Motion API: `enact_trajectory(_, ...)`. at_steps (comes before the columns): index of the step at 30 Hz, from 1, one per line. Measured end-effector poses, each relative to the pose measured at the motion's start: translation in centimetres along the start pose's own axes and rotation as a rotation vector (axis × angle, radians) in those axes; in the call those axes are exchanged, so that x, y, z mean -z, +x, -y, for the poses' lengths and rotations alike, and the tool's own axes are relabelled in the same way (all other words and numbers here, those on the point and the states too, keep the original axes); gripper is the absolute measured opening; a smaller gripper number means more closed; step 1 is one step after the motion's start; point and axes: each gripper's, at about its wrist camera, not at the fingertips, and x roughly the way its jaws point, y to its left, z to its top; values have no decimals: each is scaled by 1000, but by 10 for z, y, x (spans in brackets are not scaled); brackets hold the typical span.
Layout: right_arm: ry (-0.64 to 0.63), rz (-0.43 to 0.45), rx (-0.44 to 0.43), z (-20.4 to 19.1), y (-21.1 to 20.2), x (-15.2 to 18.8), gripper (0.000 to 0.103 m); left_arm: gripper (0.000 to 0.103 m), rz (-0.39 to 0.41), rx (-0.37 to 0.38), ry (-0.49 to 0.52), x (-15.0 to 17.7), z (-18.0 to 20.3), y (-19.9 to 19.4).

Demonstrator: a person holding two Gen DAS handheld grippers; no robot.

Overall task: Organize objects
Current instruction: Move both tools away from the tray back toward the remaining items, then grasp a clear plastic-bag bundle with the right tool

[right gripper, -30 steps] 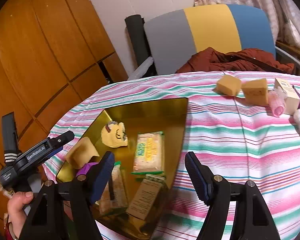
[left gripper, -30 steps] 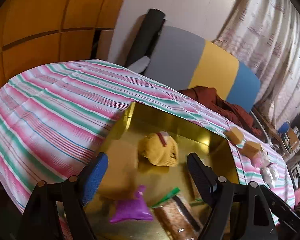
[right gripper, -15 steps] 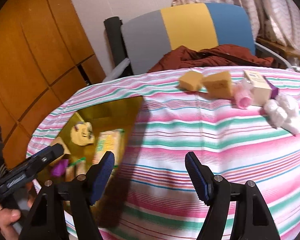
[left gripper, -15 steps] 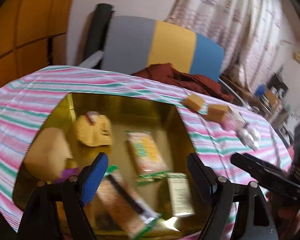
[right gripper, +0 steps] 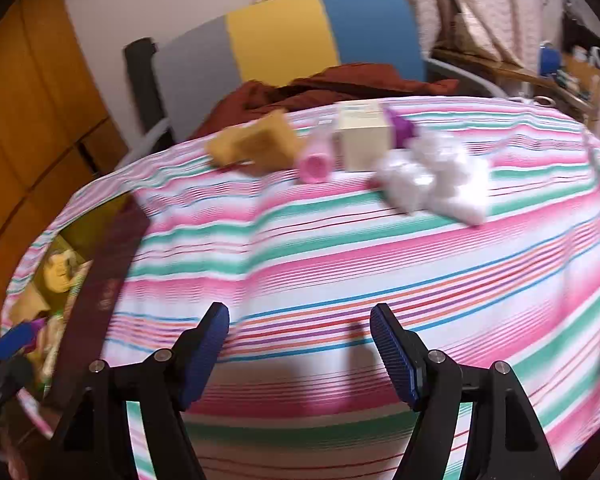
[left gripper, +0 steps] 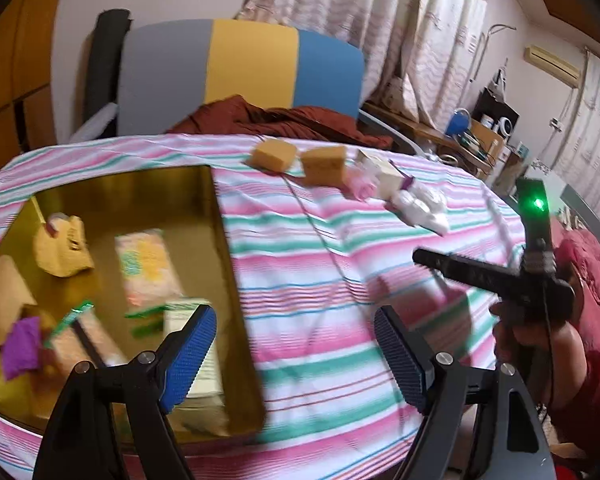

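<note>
A gold tray (left gripper: pixel 224 240) on the striped table holds a yellow toy (left gripper: pixel 62 250), snack packets (left gripper: pixel 148 268), a purple pouch (left gripper: pixel 20 346) and a tan piece. My left gripper (left gripper: pixel 296 354) is open and empty, over the tray's right edge. My right gripper (right gripper: pixel 300 354) is open and empty near the table's front edge. At the far side lie two tan sponges (right gripper: pixel 256 142), a pink roll (right gripper: pixel 316 160), a cream box (right gripper: pixel 362 136) and white bags (right gripper: pixel 432 180). The tray's edge (right gripper: pixel 100 280) shows at left in the right wrist view.
The right gripper's body and the hand holding it (left gripper: pixel 528 284) show at right in the left wrist view. A grey, yellow and blue chair back (left gripper: pixel 240 68) with a brown cloth (left gripper: pixel 276 116) stands behind the table. A wooden wall is at left.
Both grippers have swung to the right, away from the tray toward the sponges, box and bags. Both stay open and empty.
</note>
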Motion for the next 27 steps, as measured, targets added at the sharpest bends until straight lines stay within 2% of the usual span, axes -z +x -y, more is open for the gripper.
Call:
enact_trajectory(8,36,64,77,51,4,-34,74,83,-50,40,24,5,33,19)
enact_trajectory(14,24,137,127,70,13,-78,73,83,-80,47,28,8,44,27)
enact_trajectory(20,45,114,148,91,45,-112,60,83,-113,41,43,11,53,34)
enact_trajectory(22,38,93,141,95,57,-113,57,83,-121,41,48,11,56,37)
enact_trajectory(25,51,71,96,101,68,-106,44,83,-136,45,46,10,59,44)
enact_trajectory(27,63,86,63,103,67,-99,38,83,-140,46,43,8,60,47)
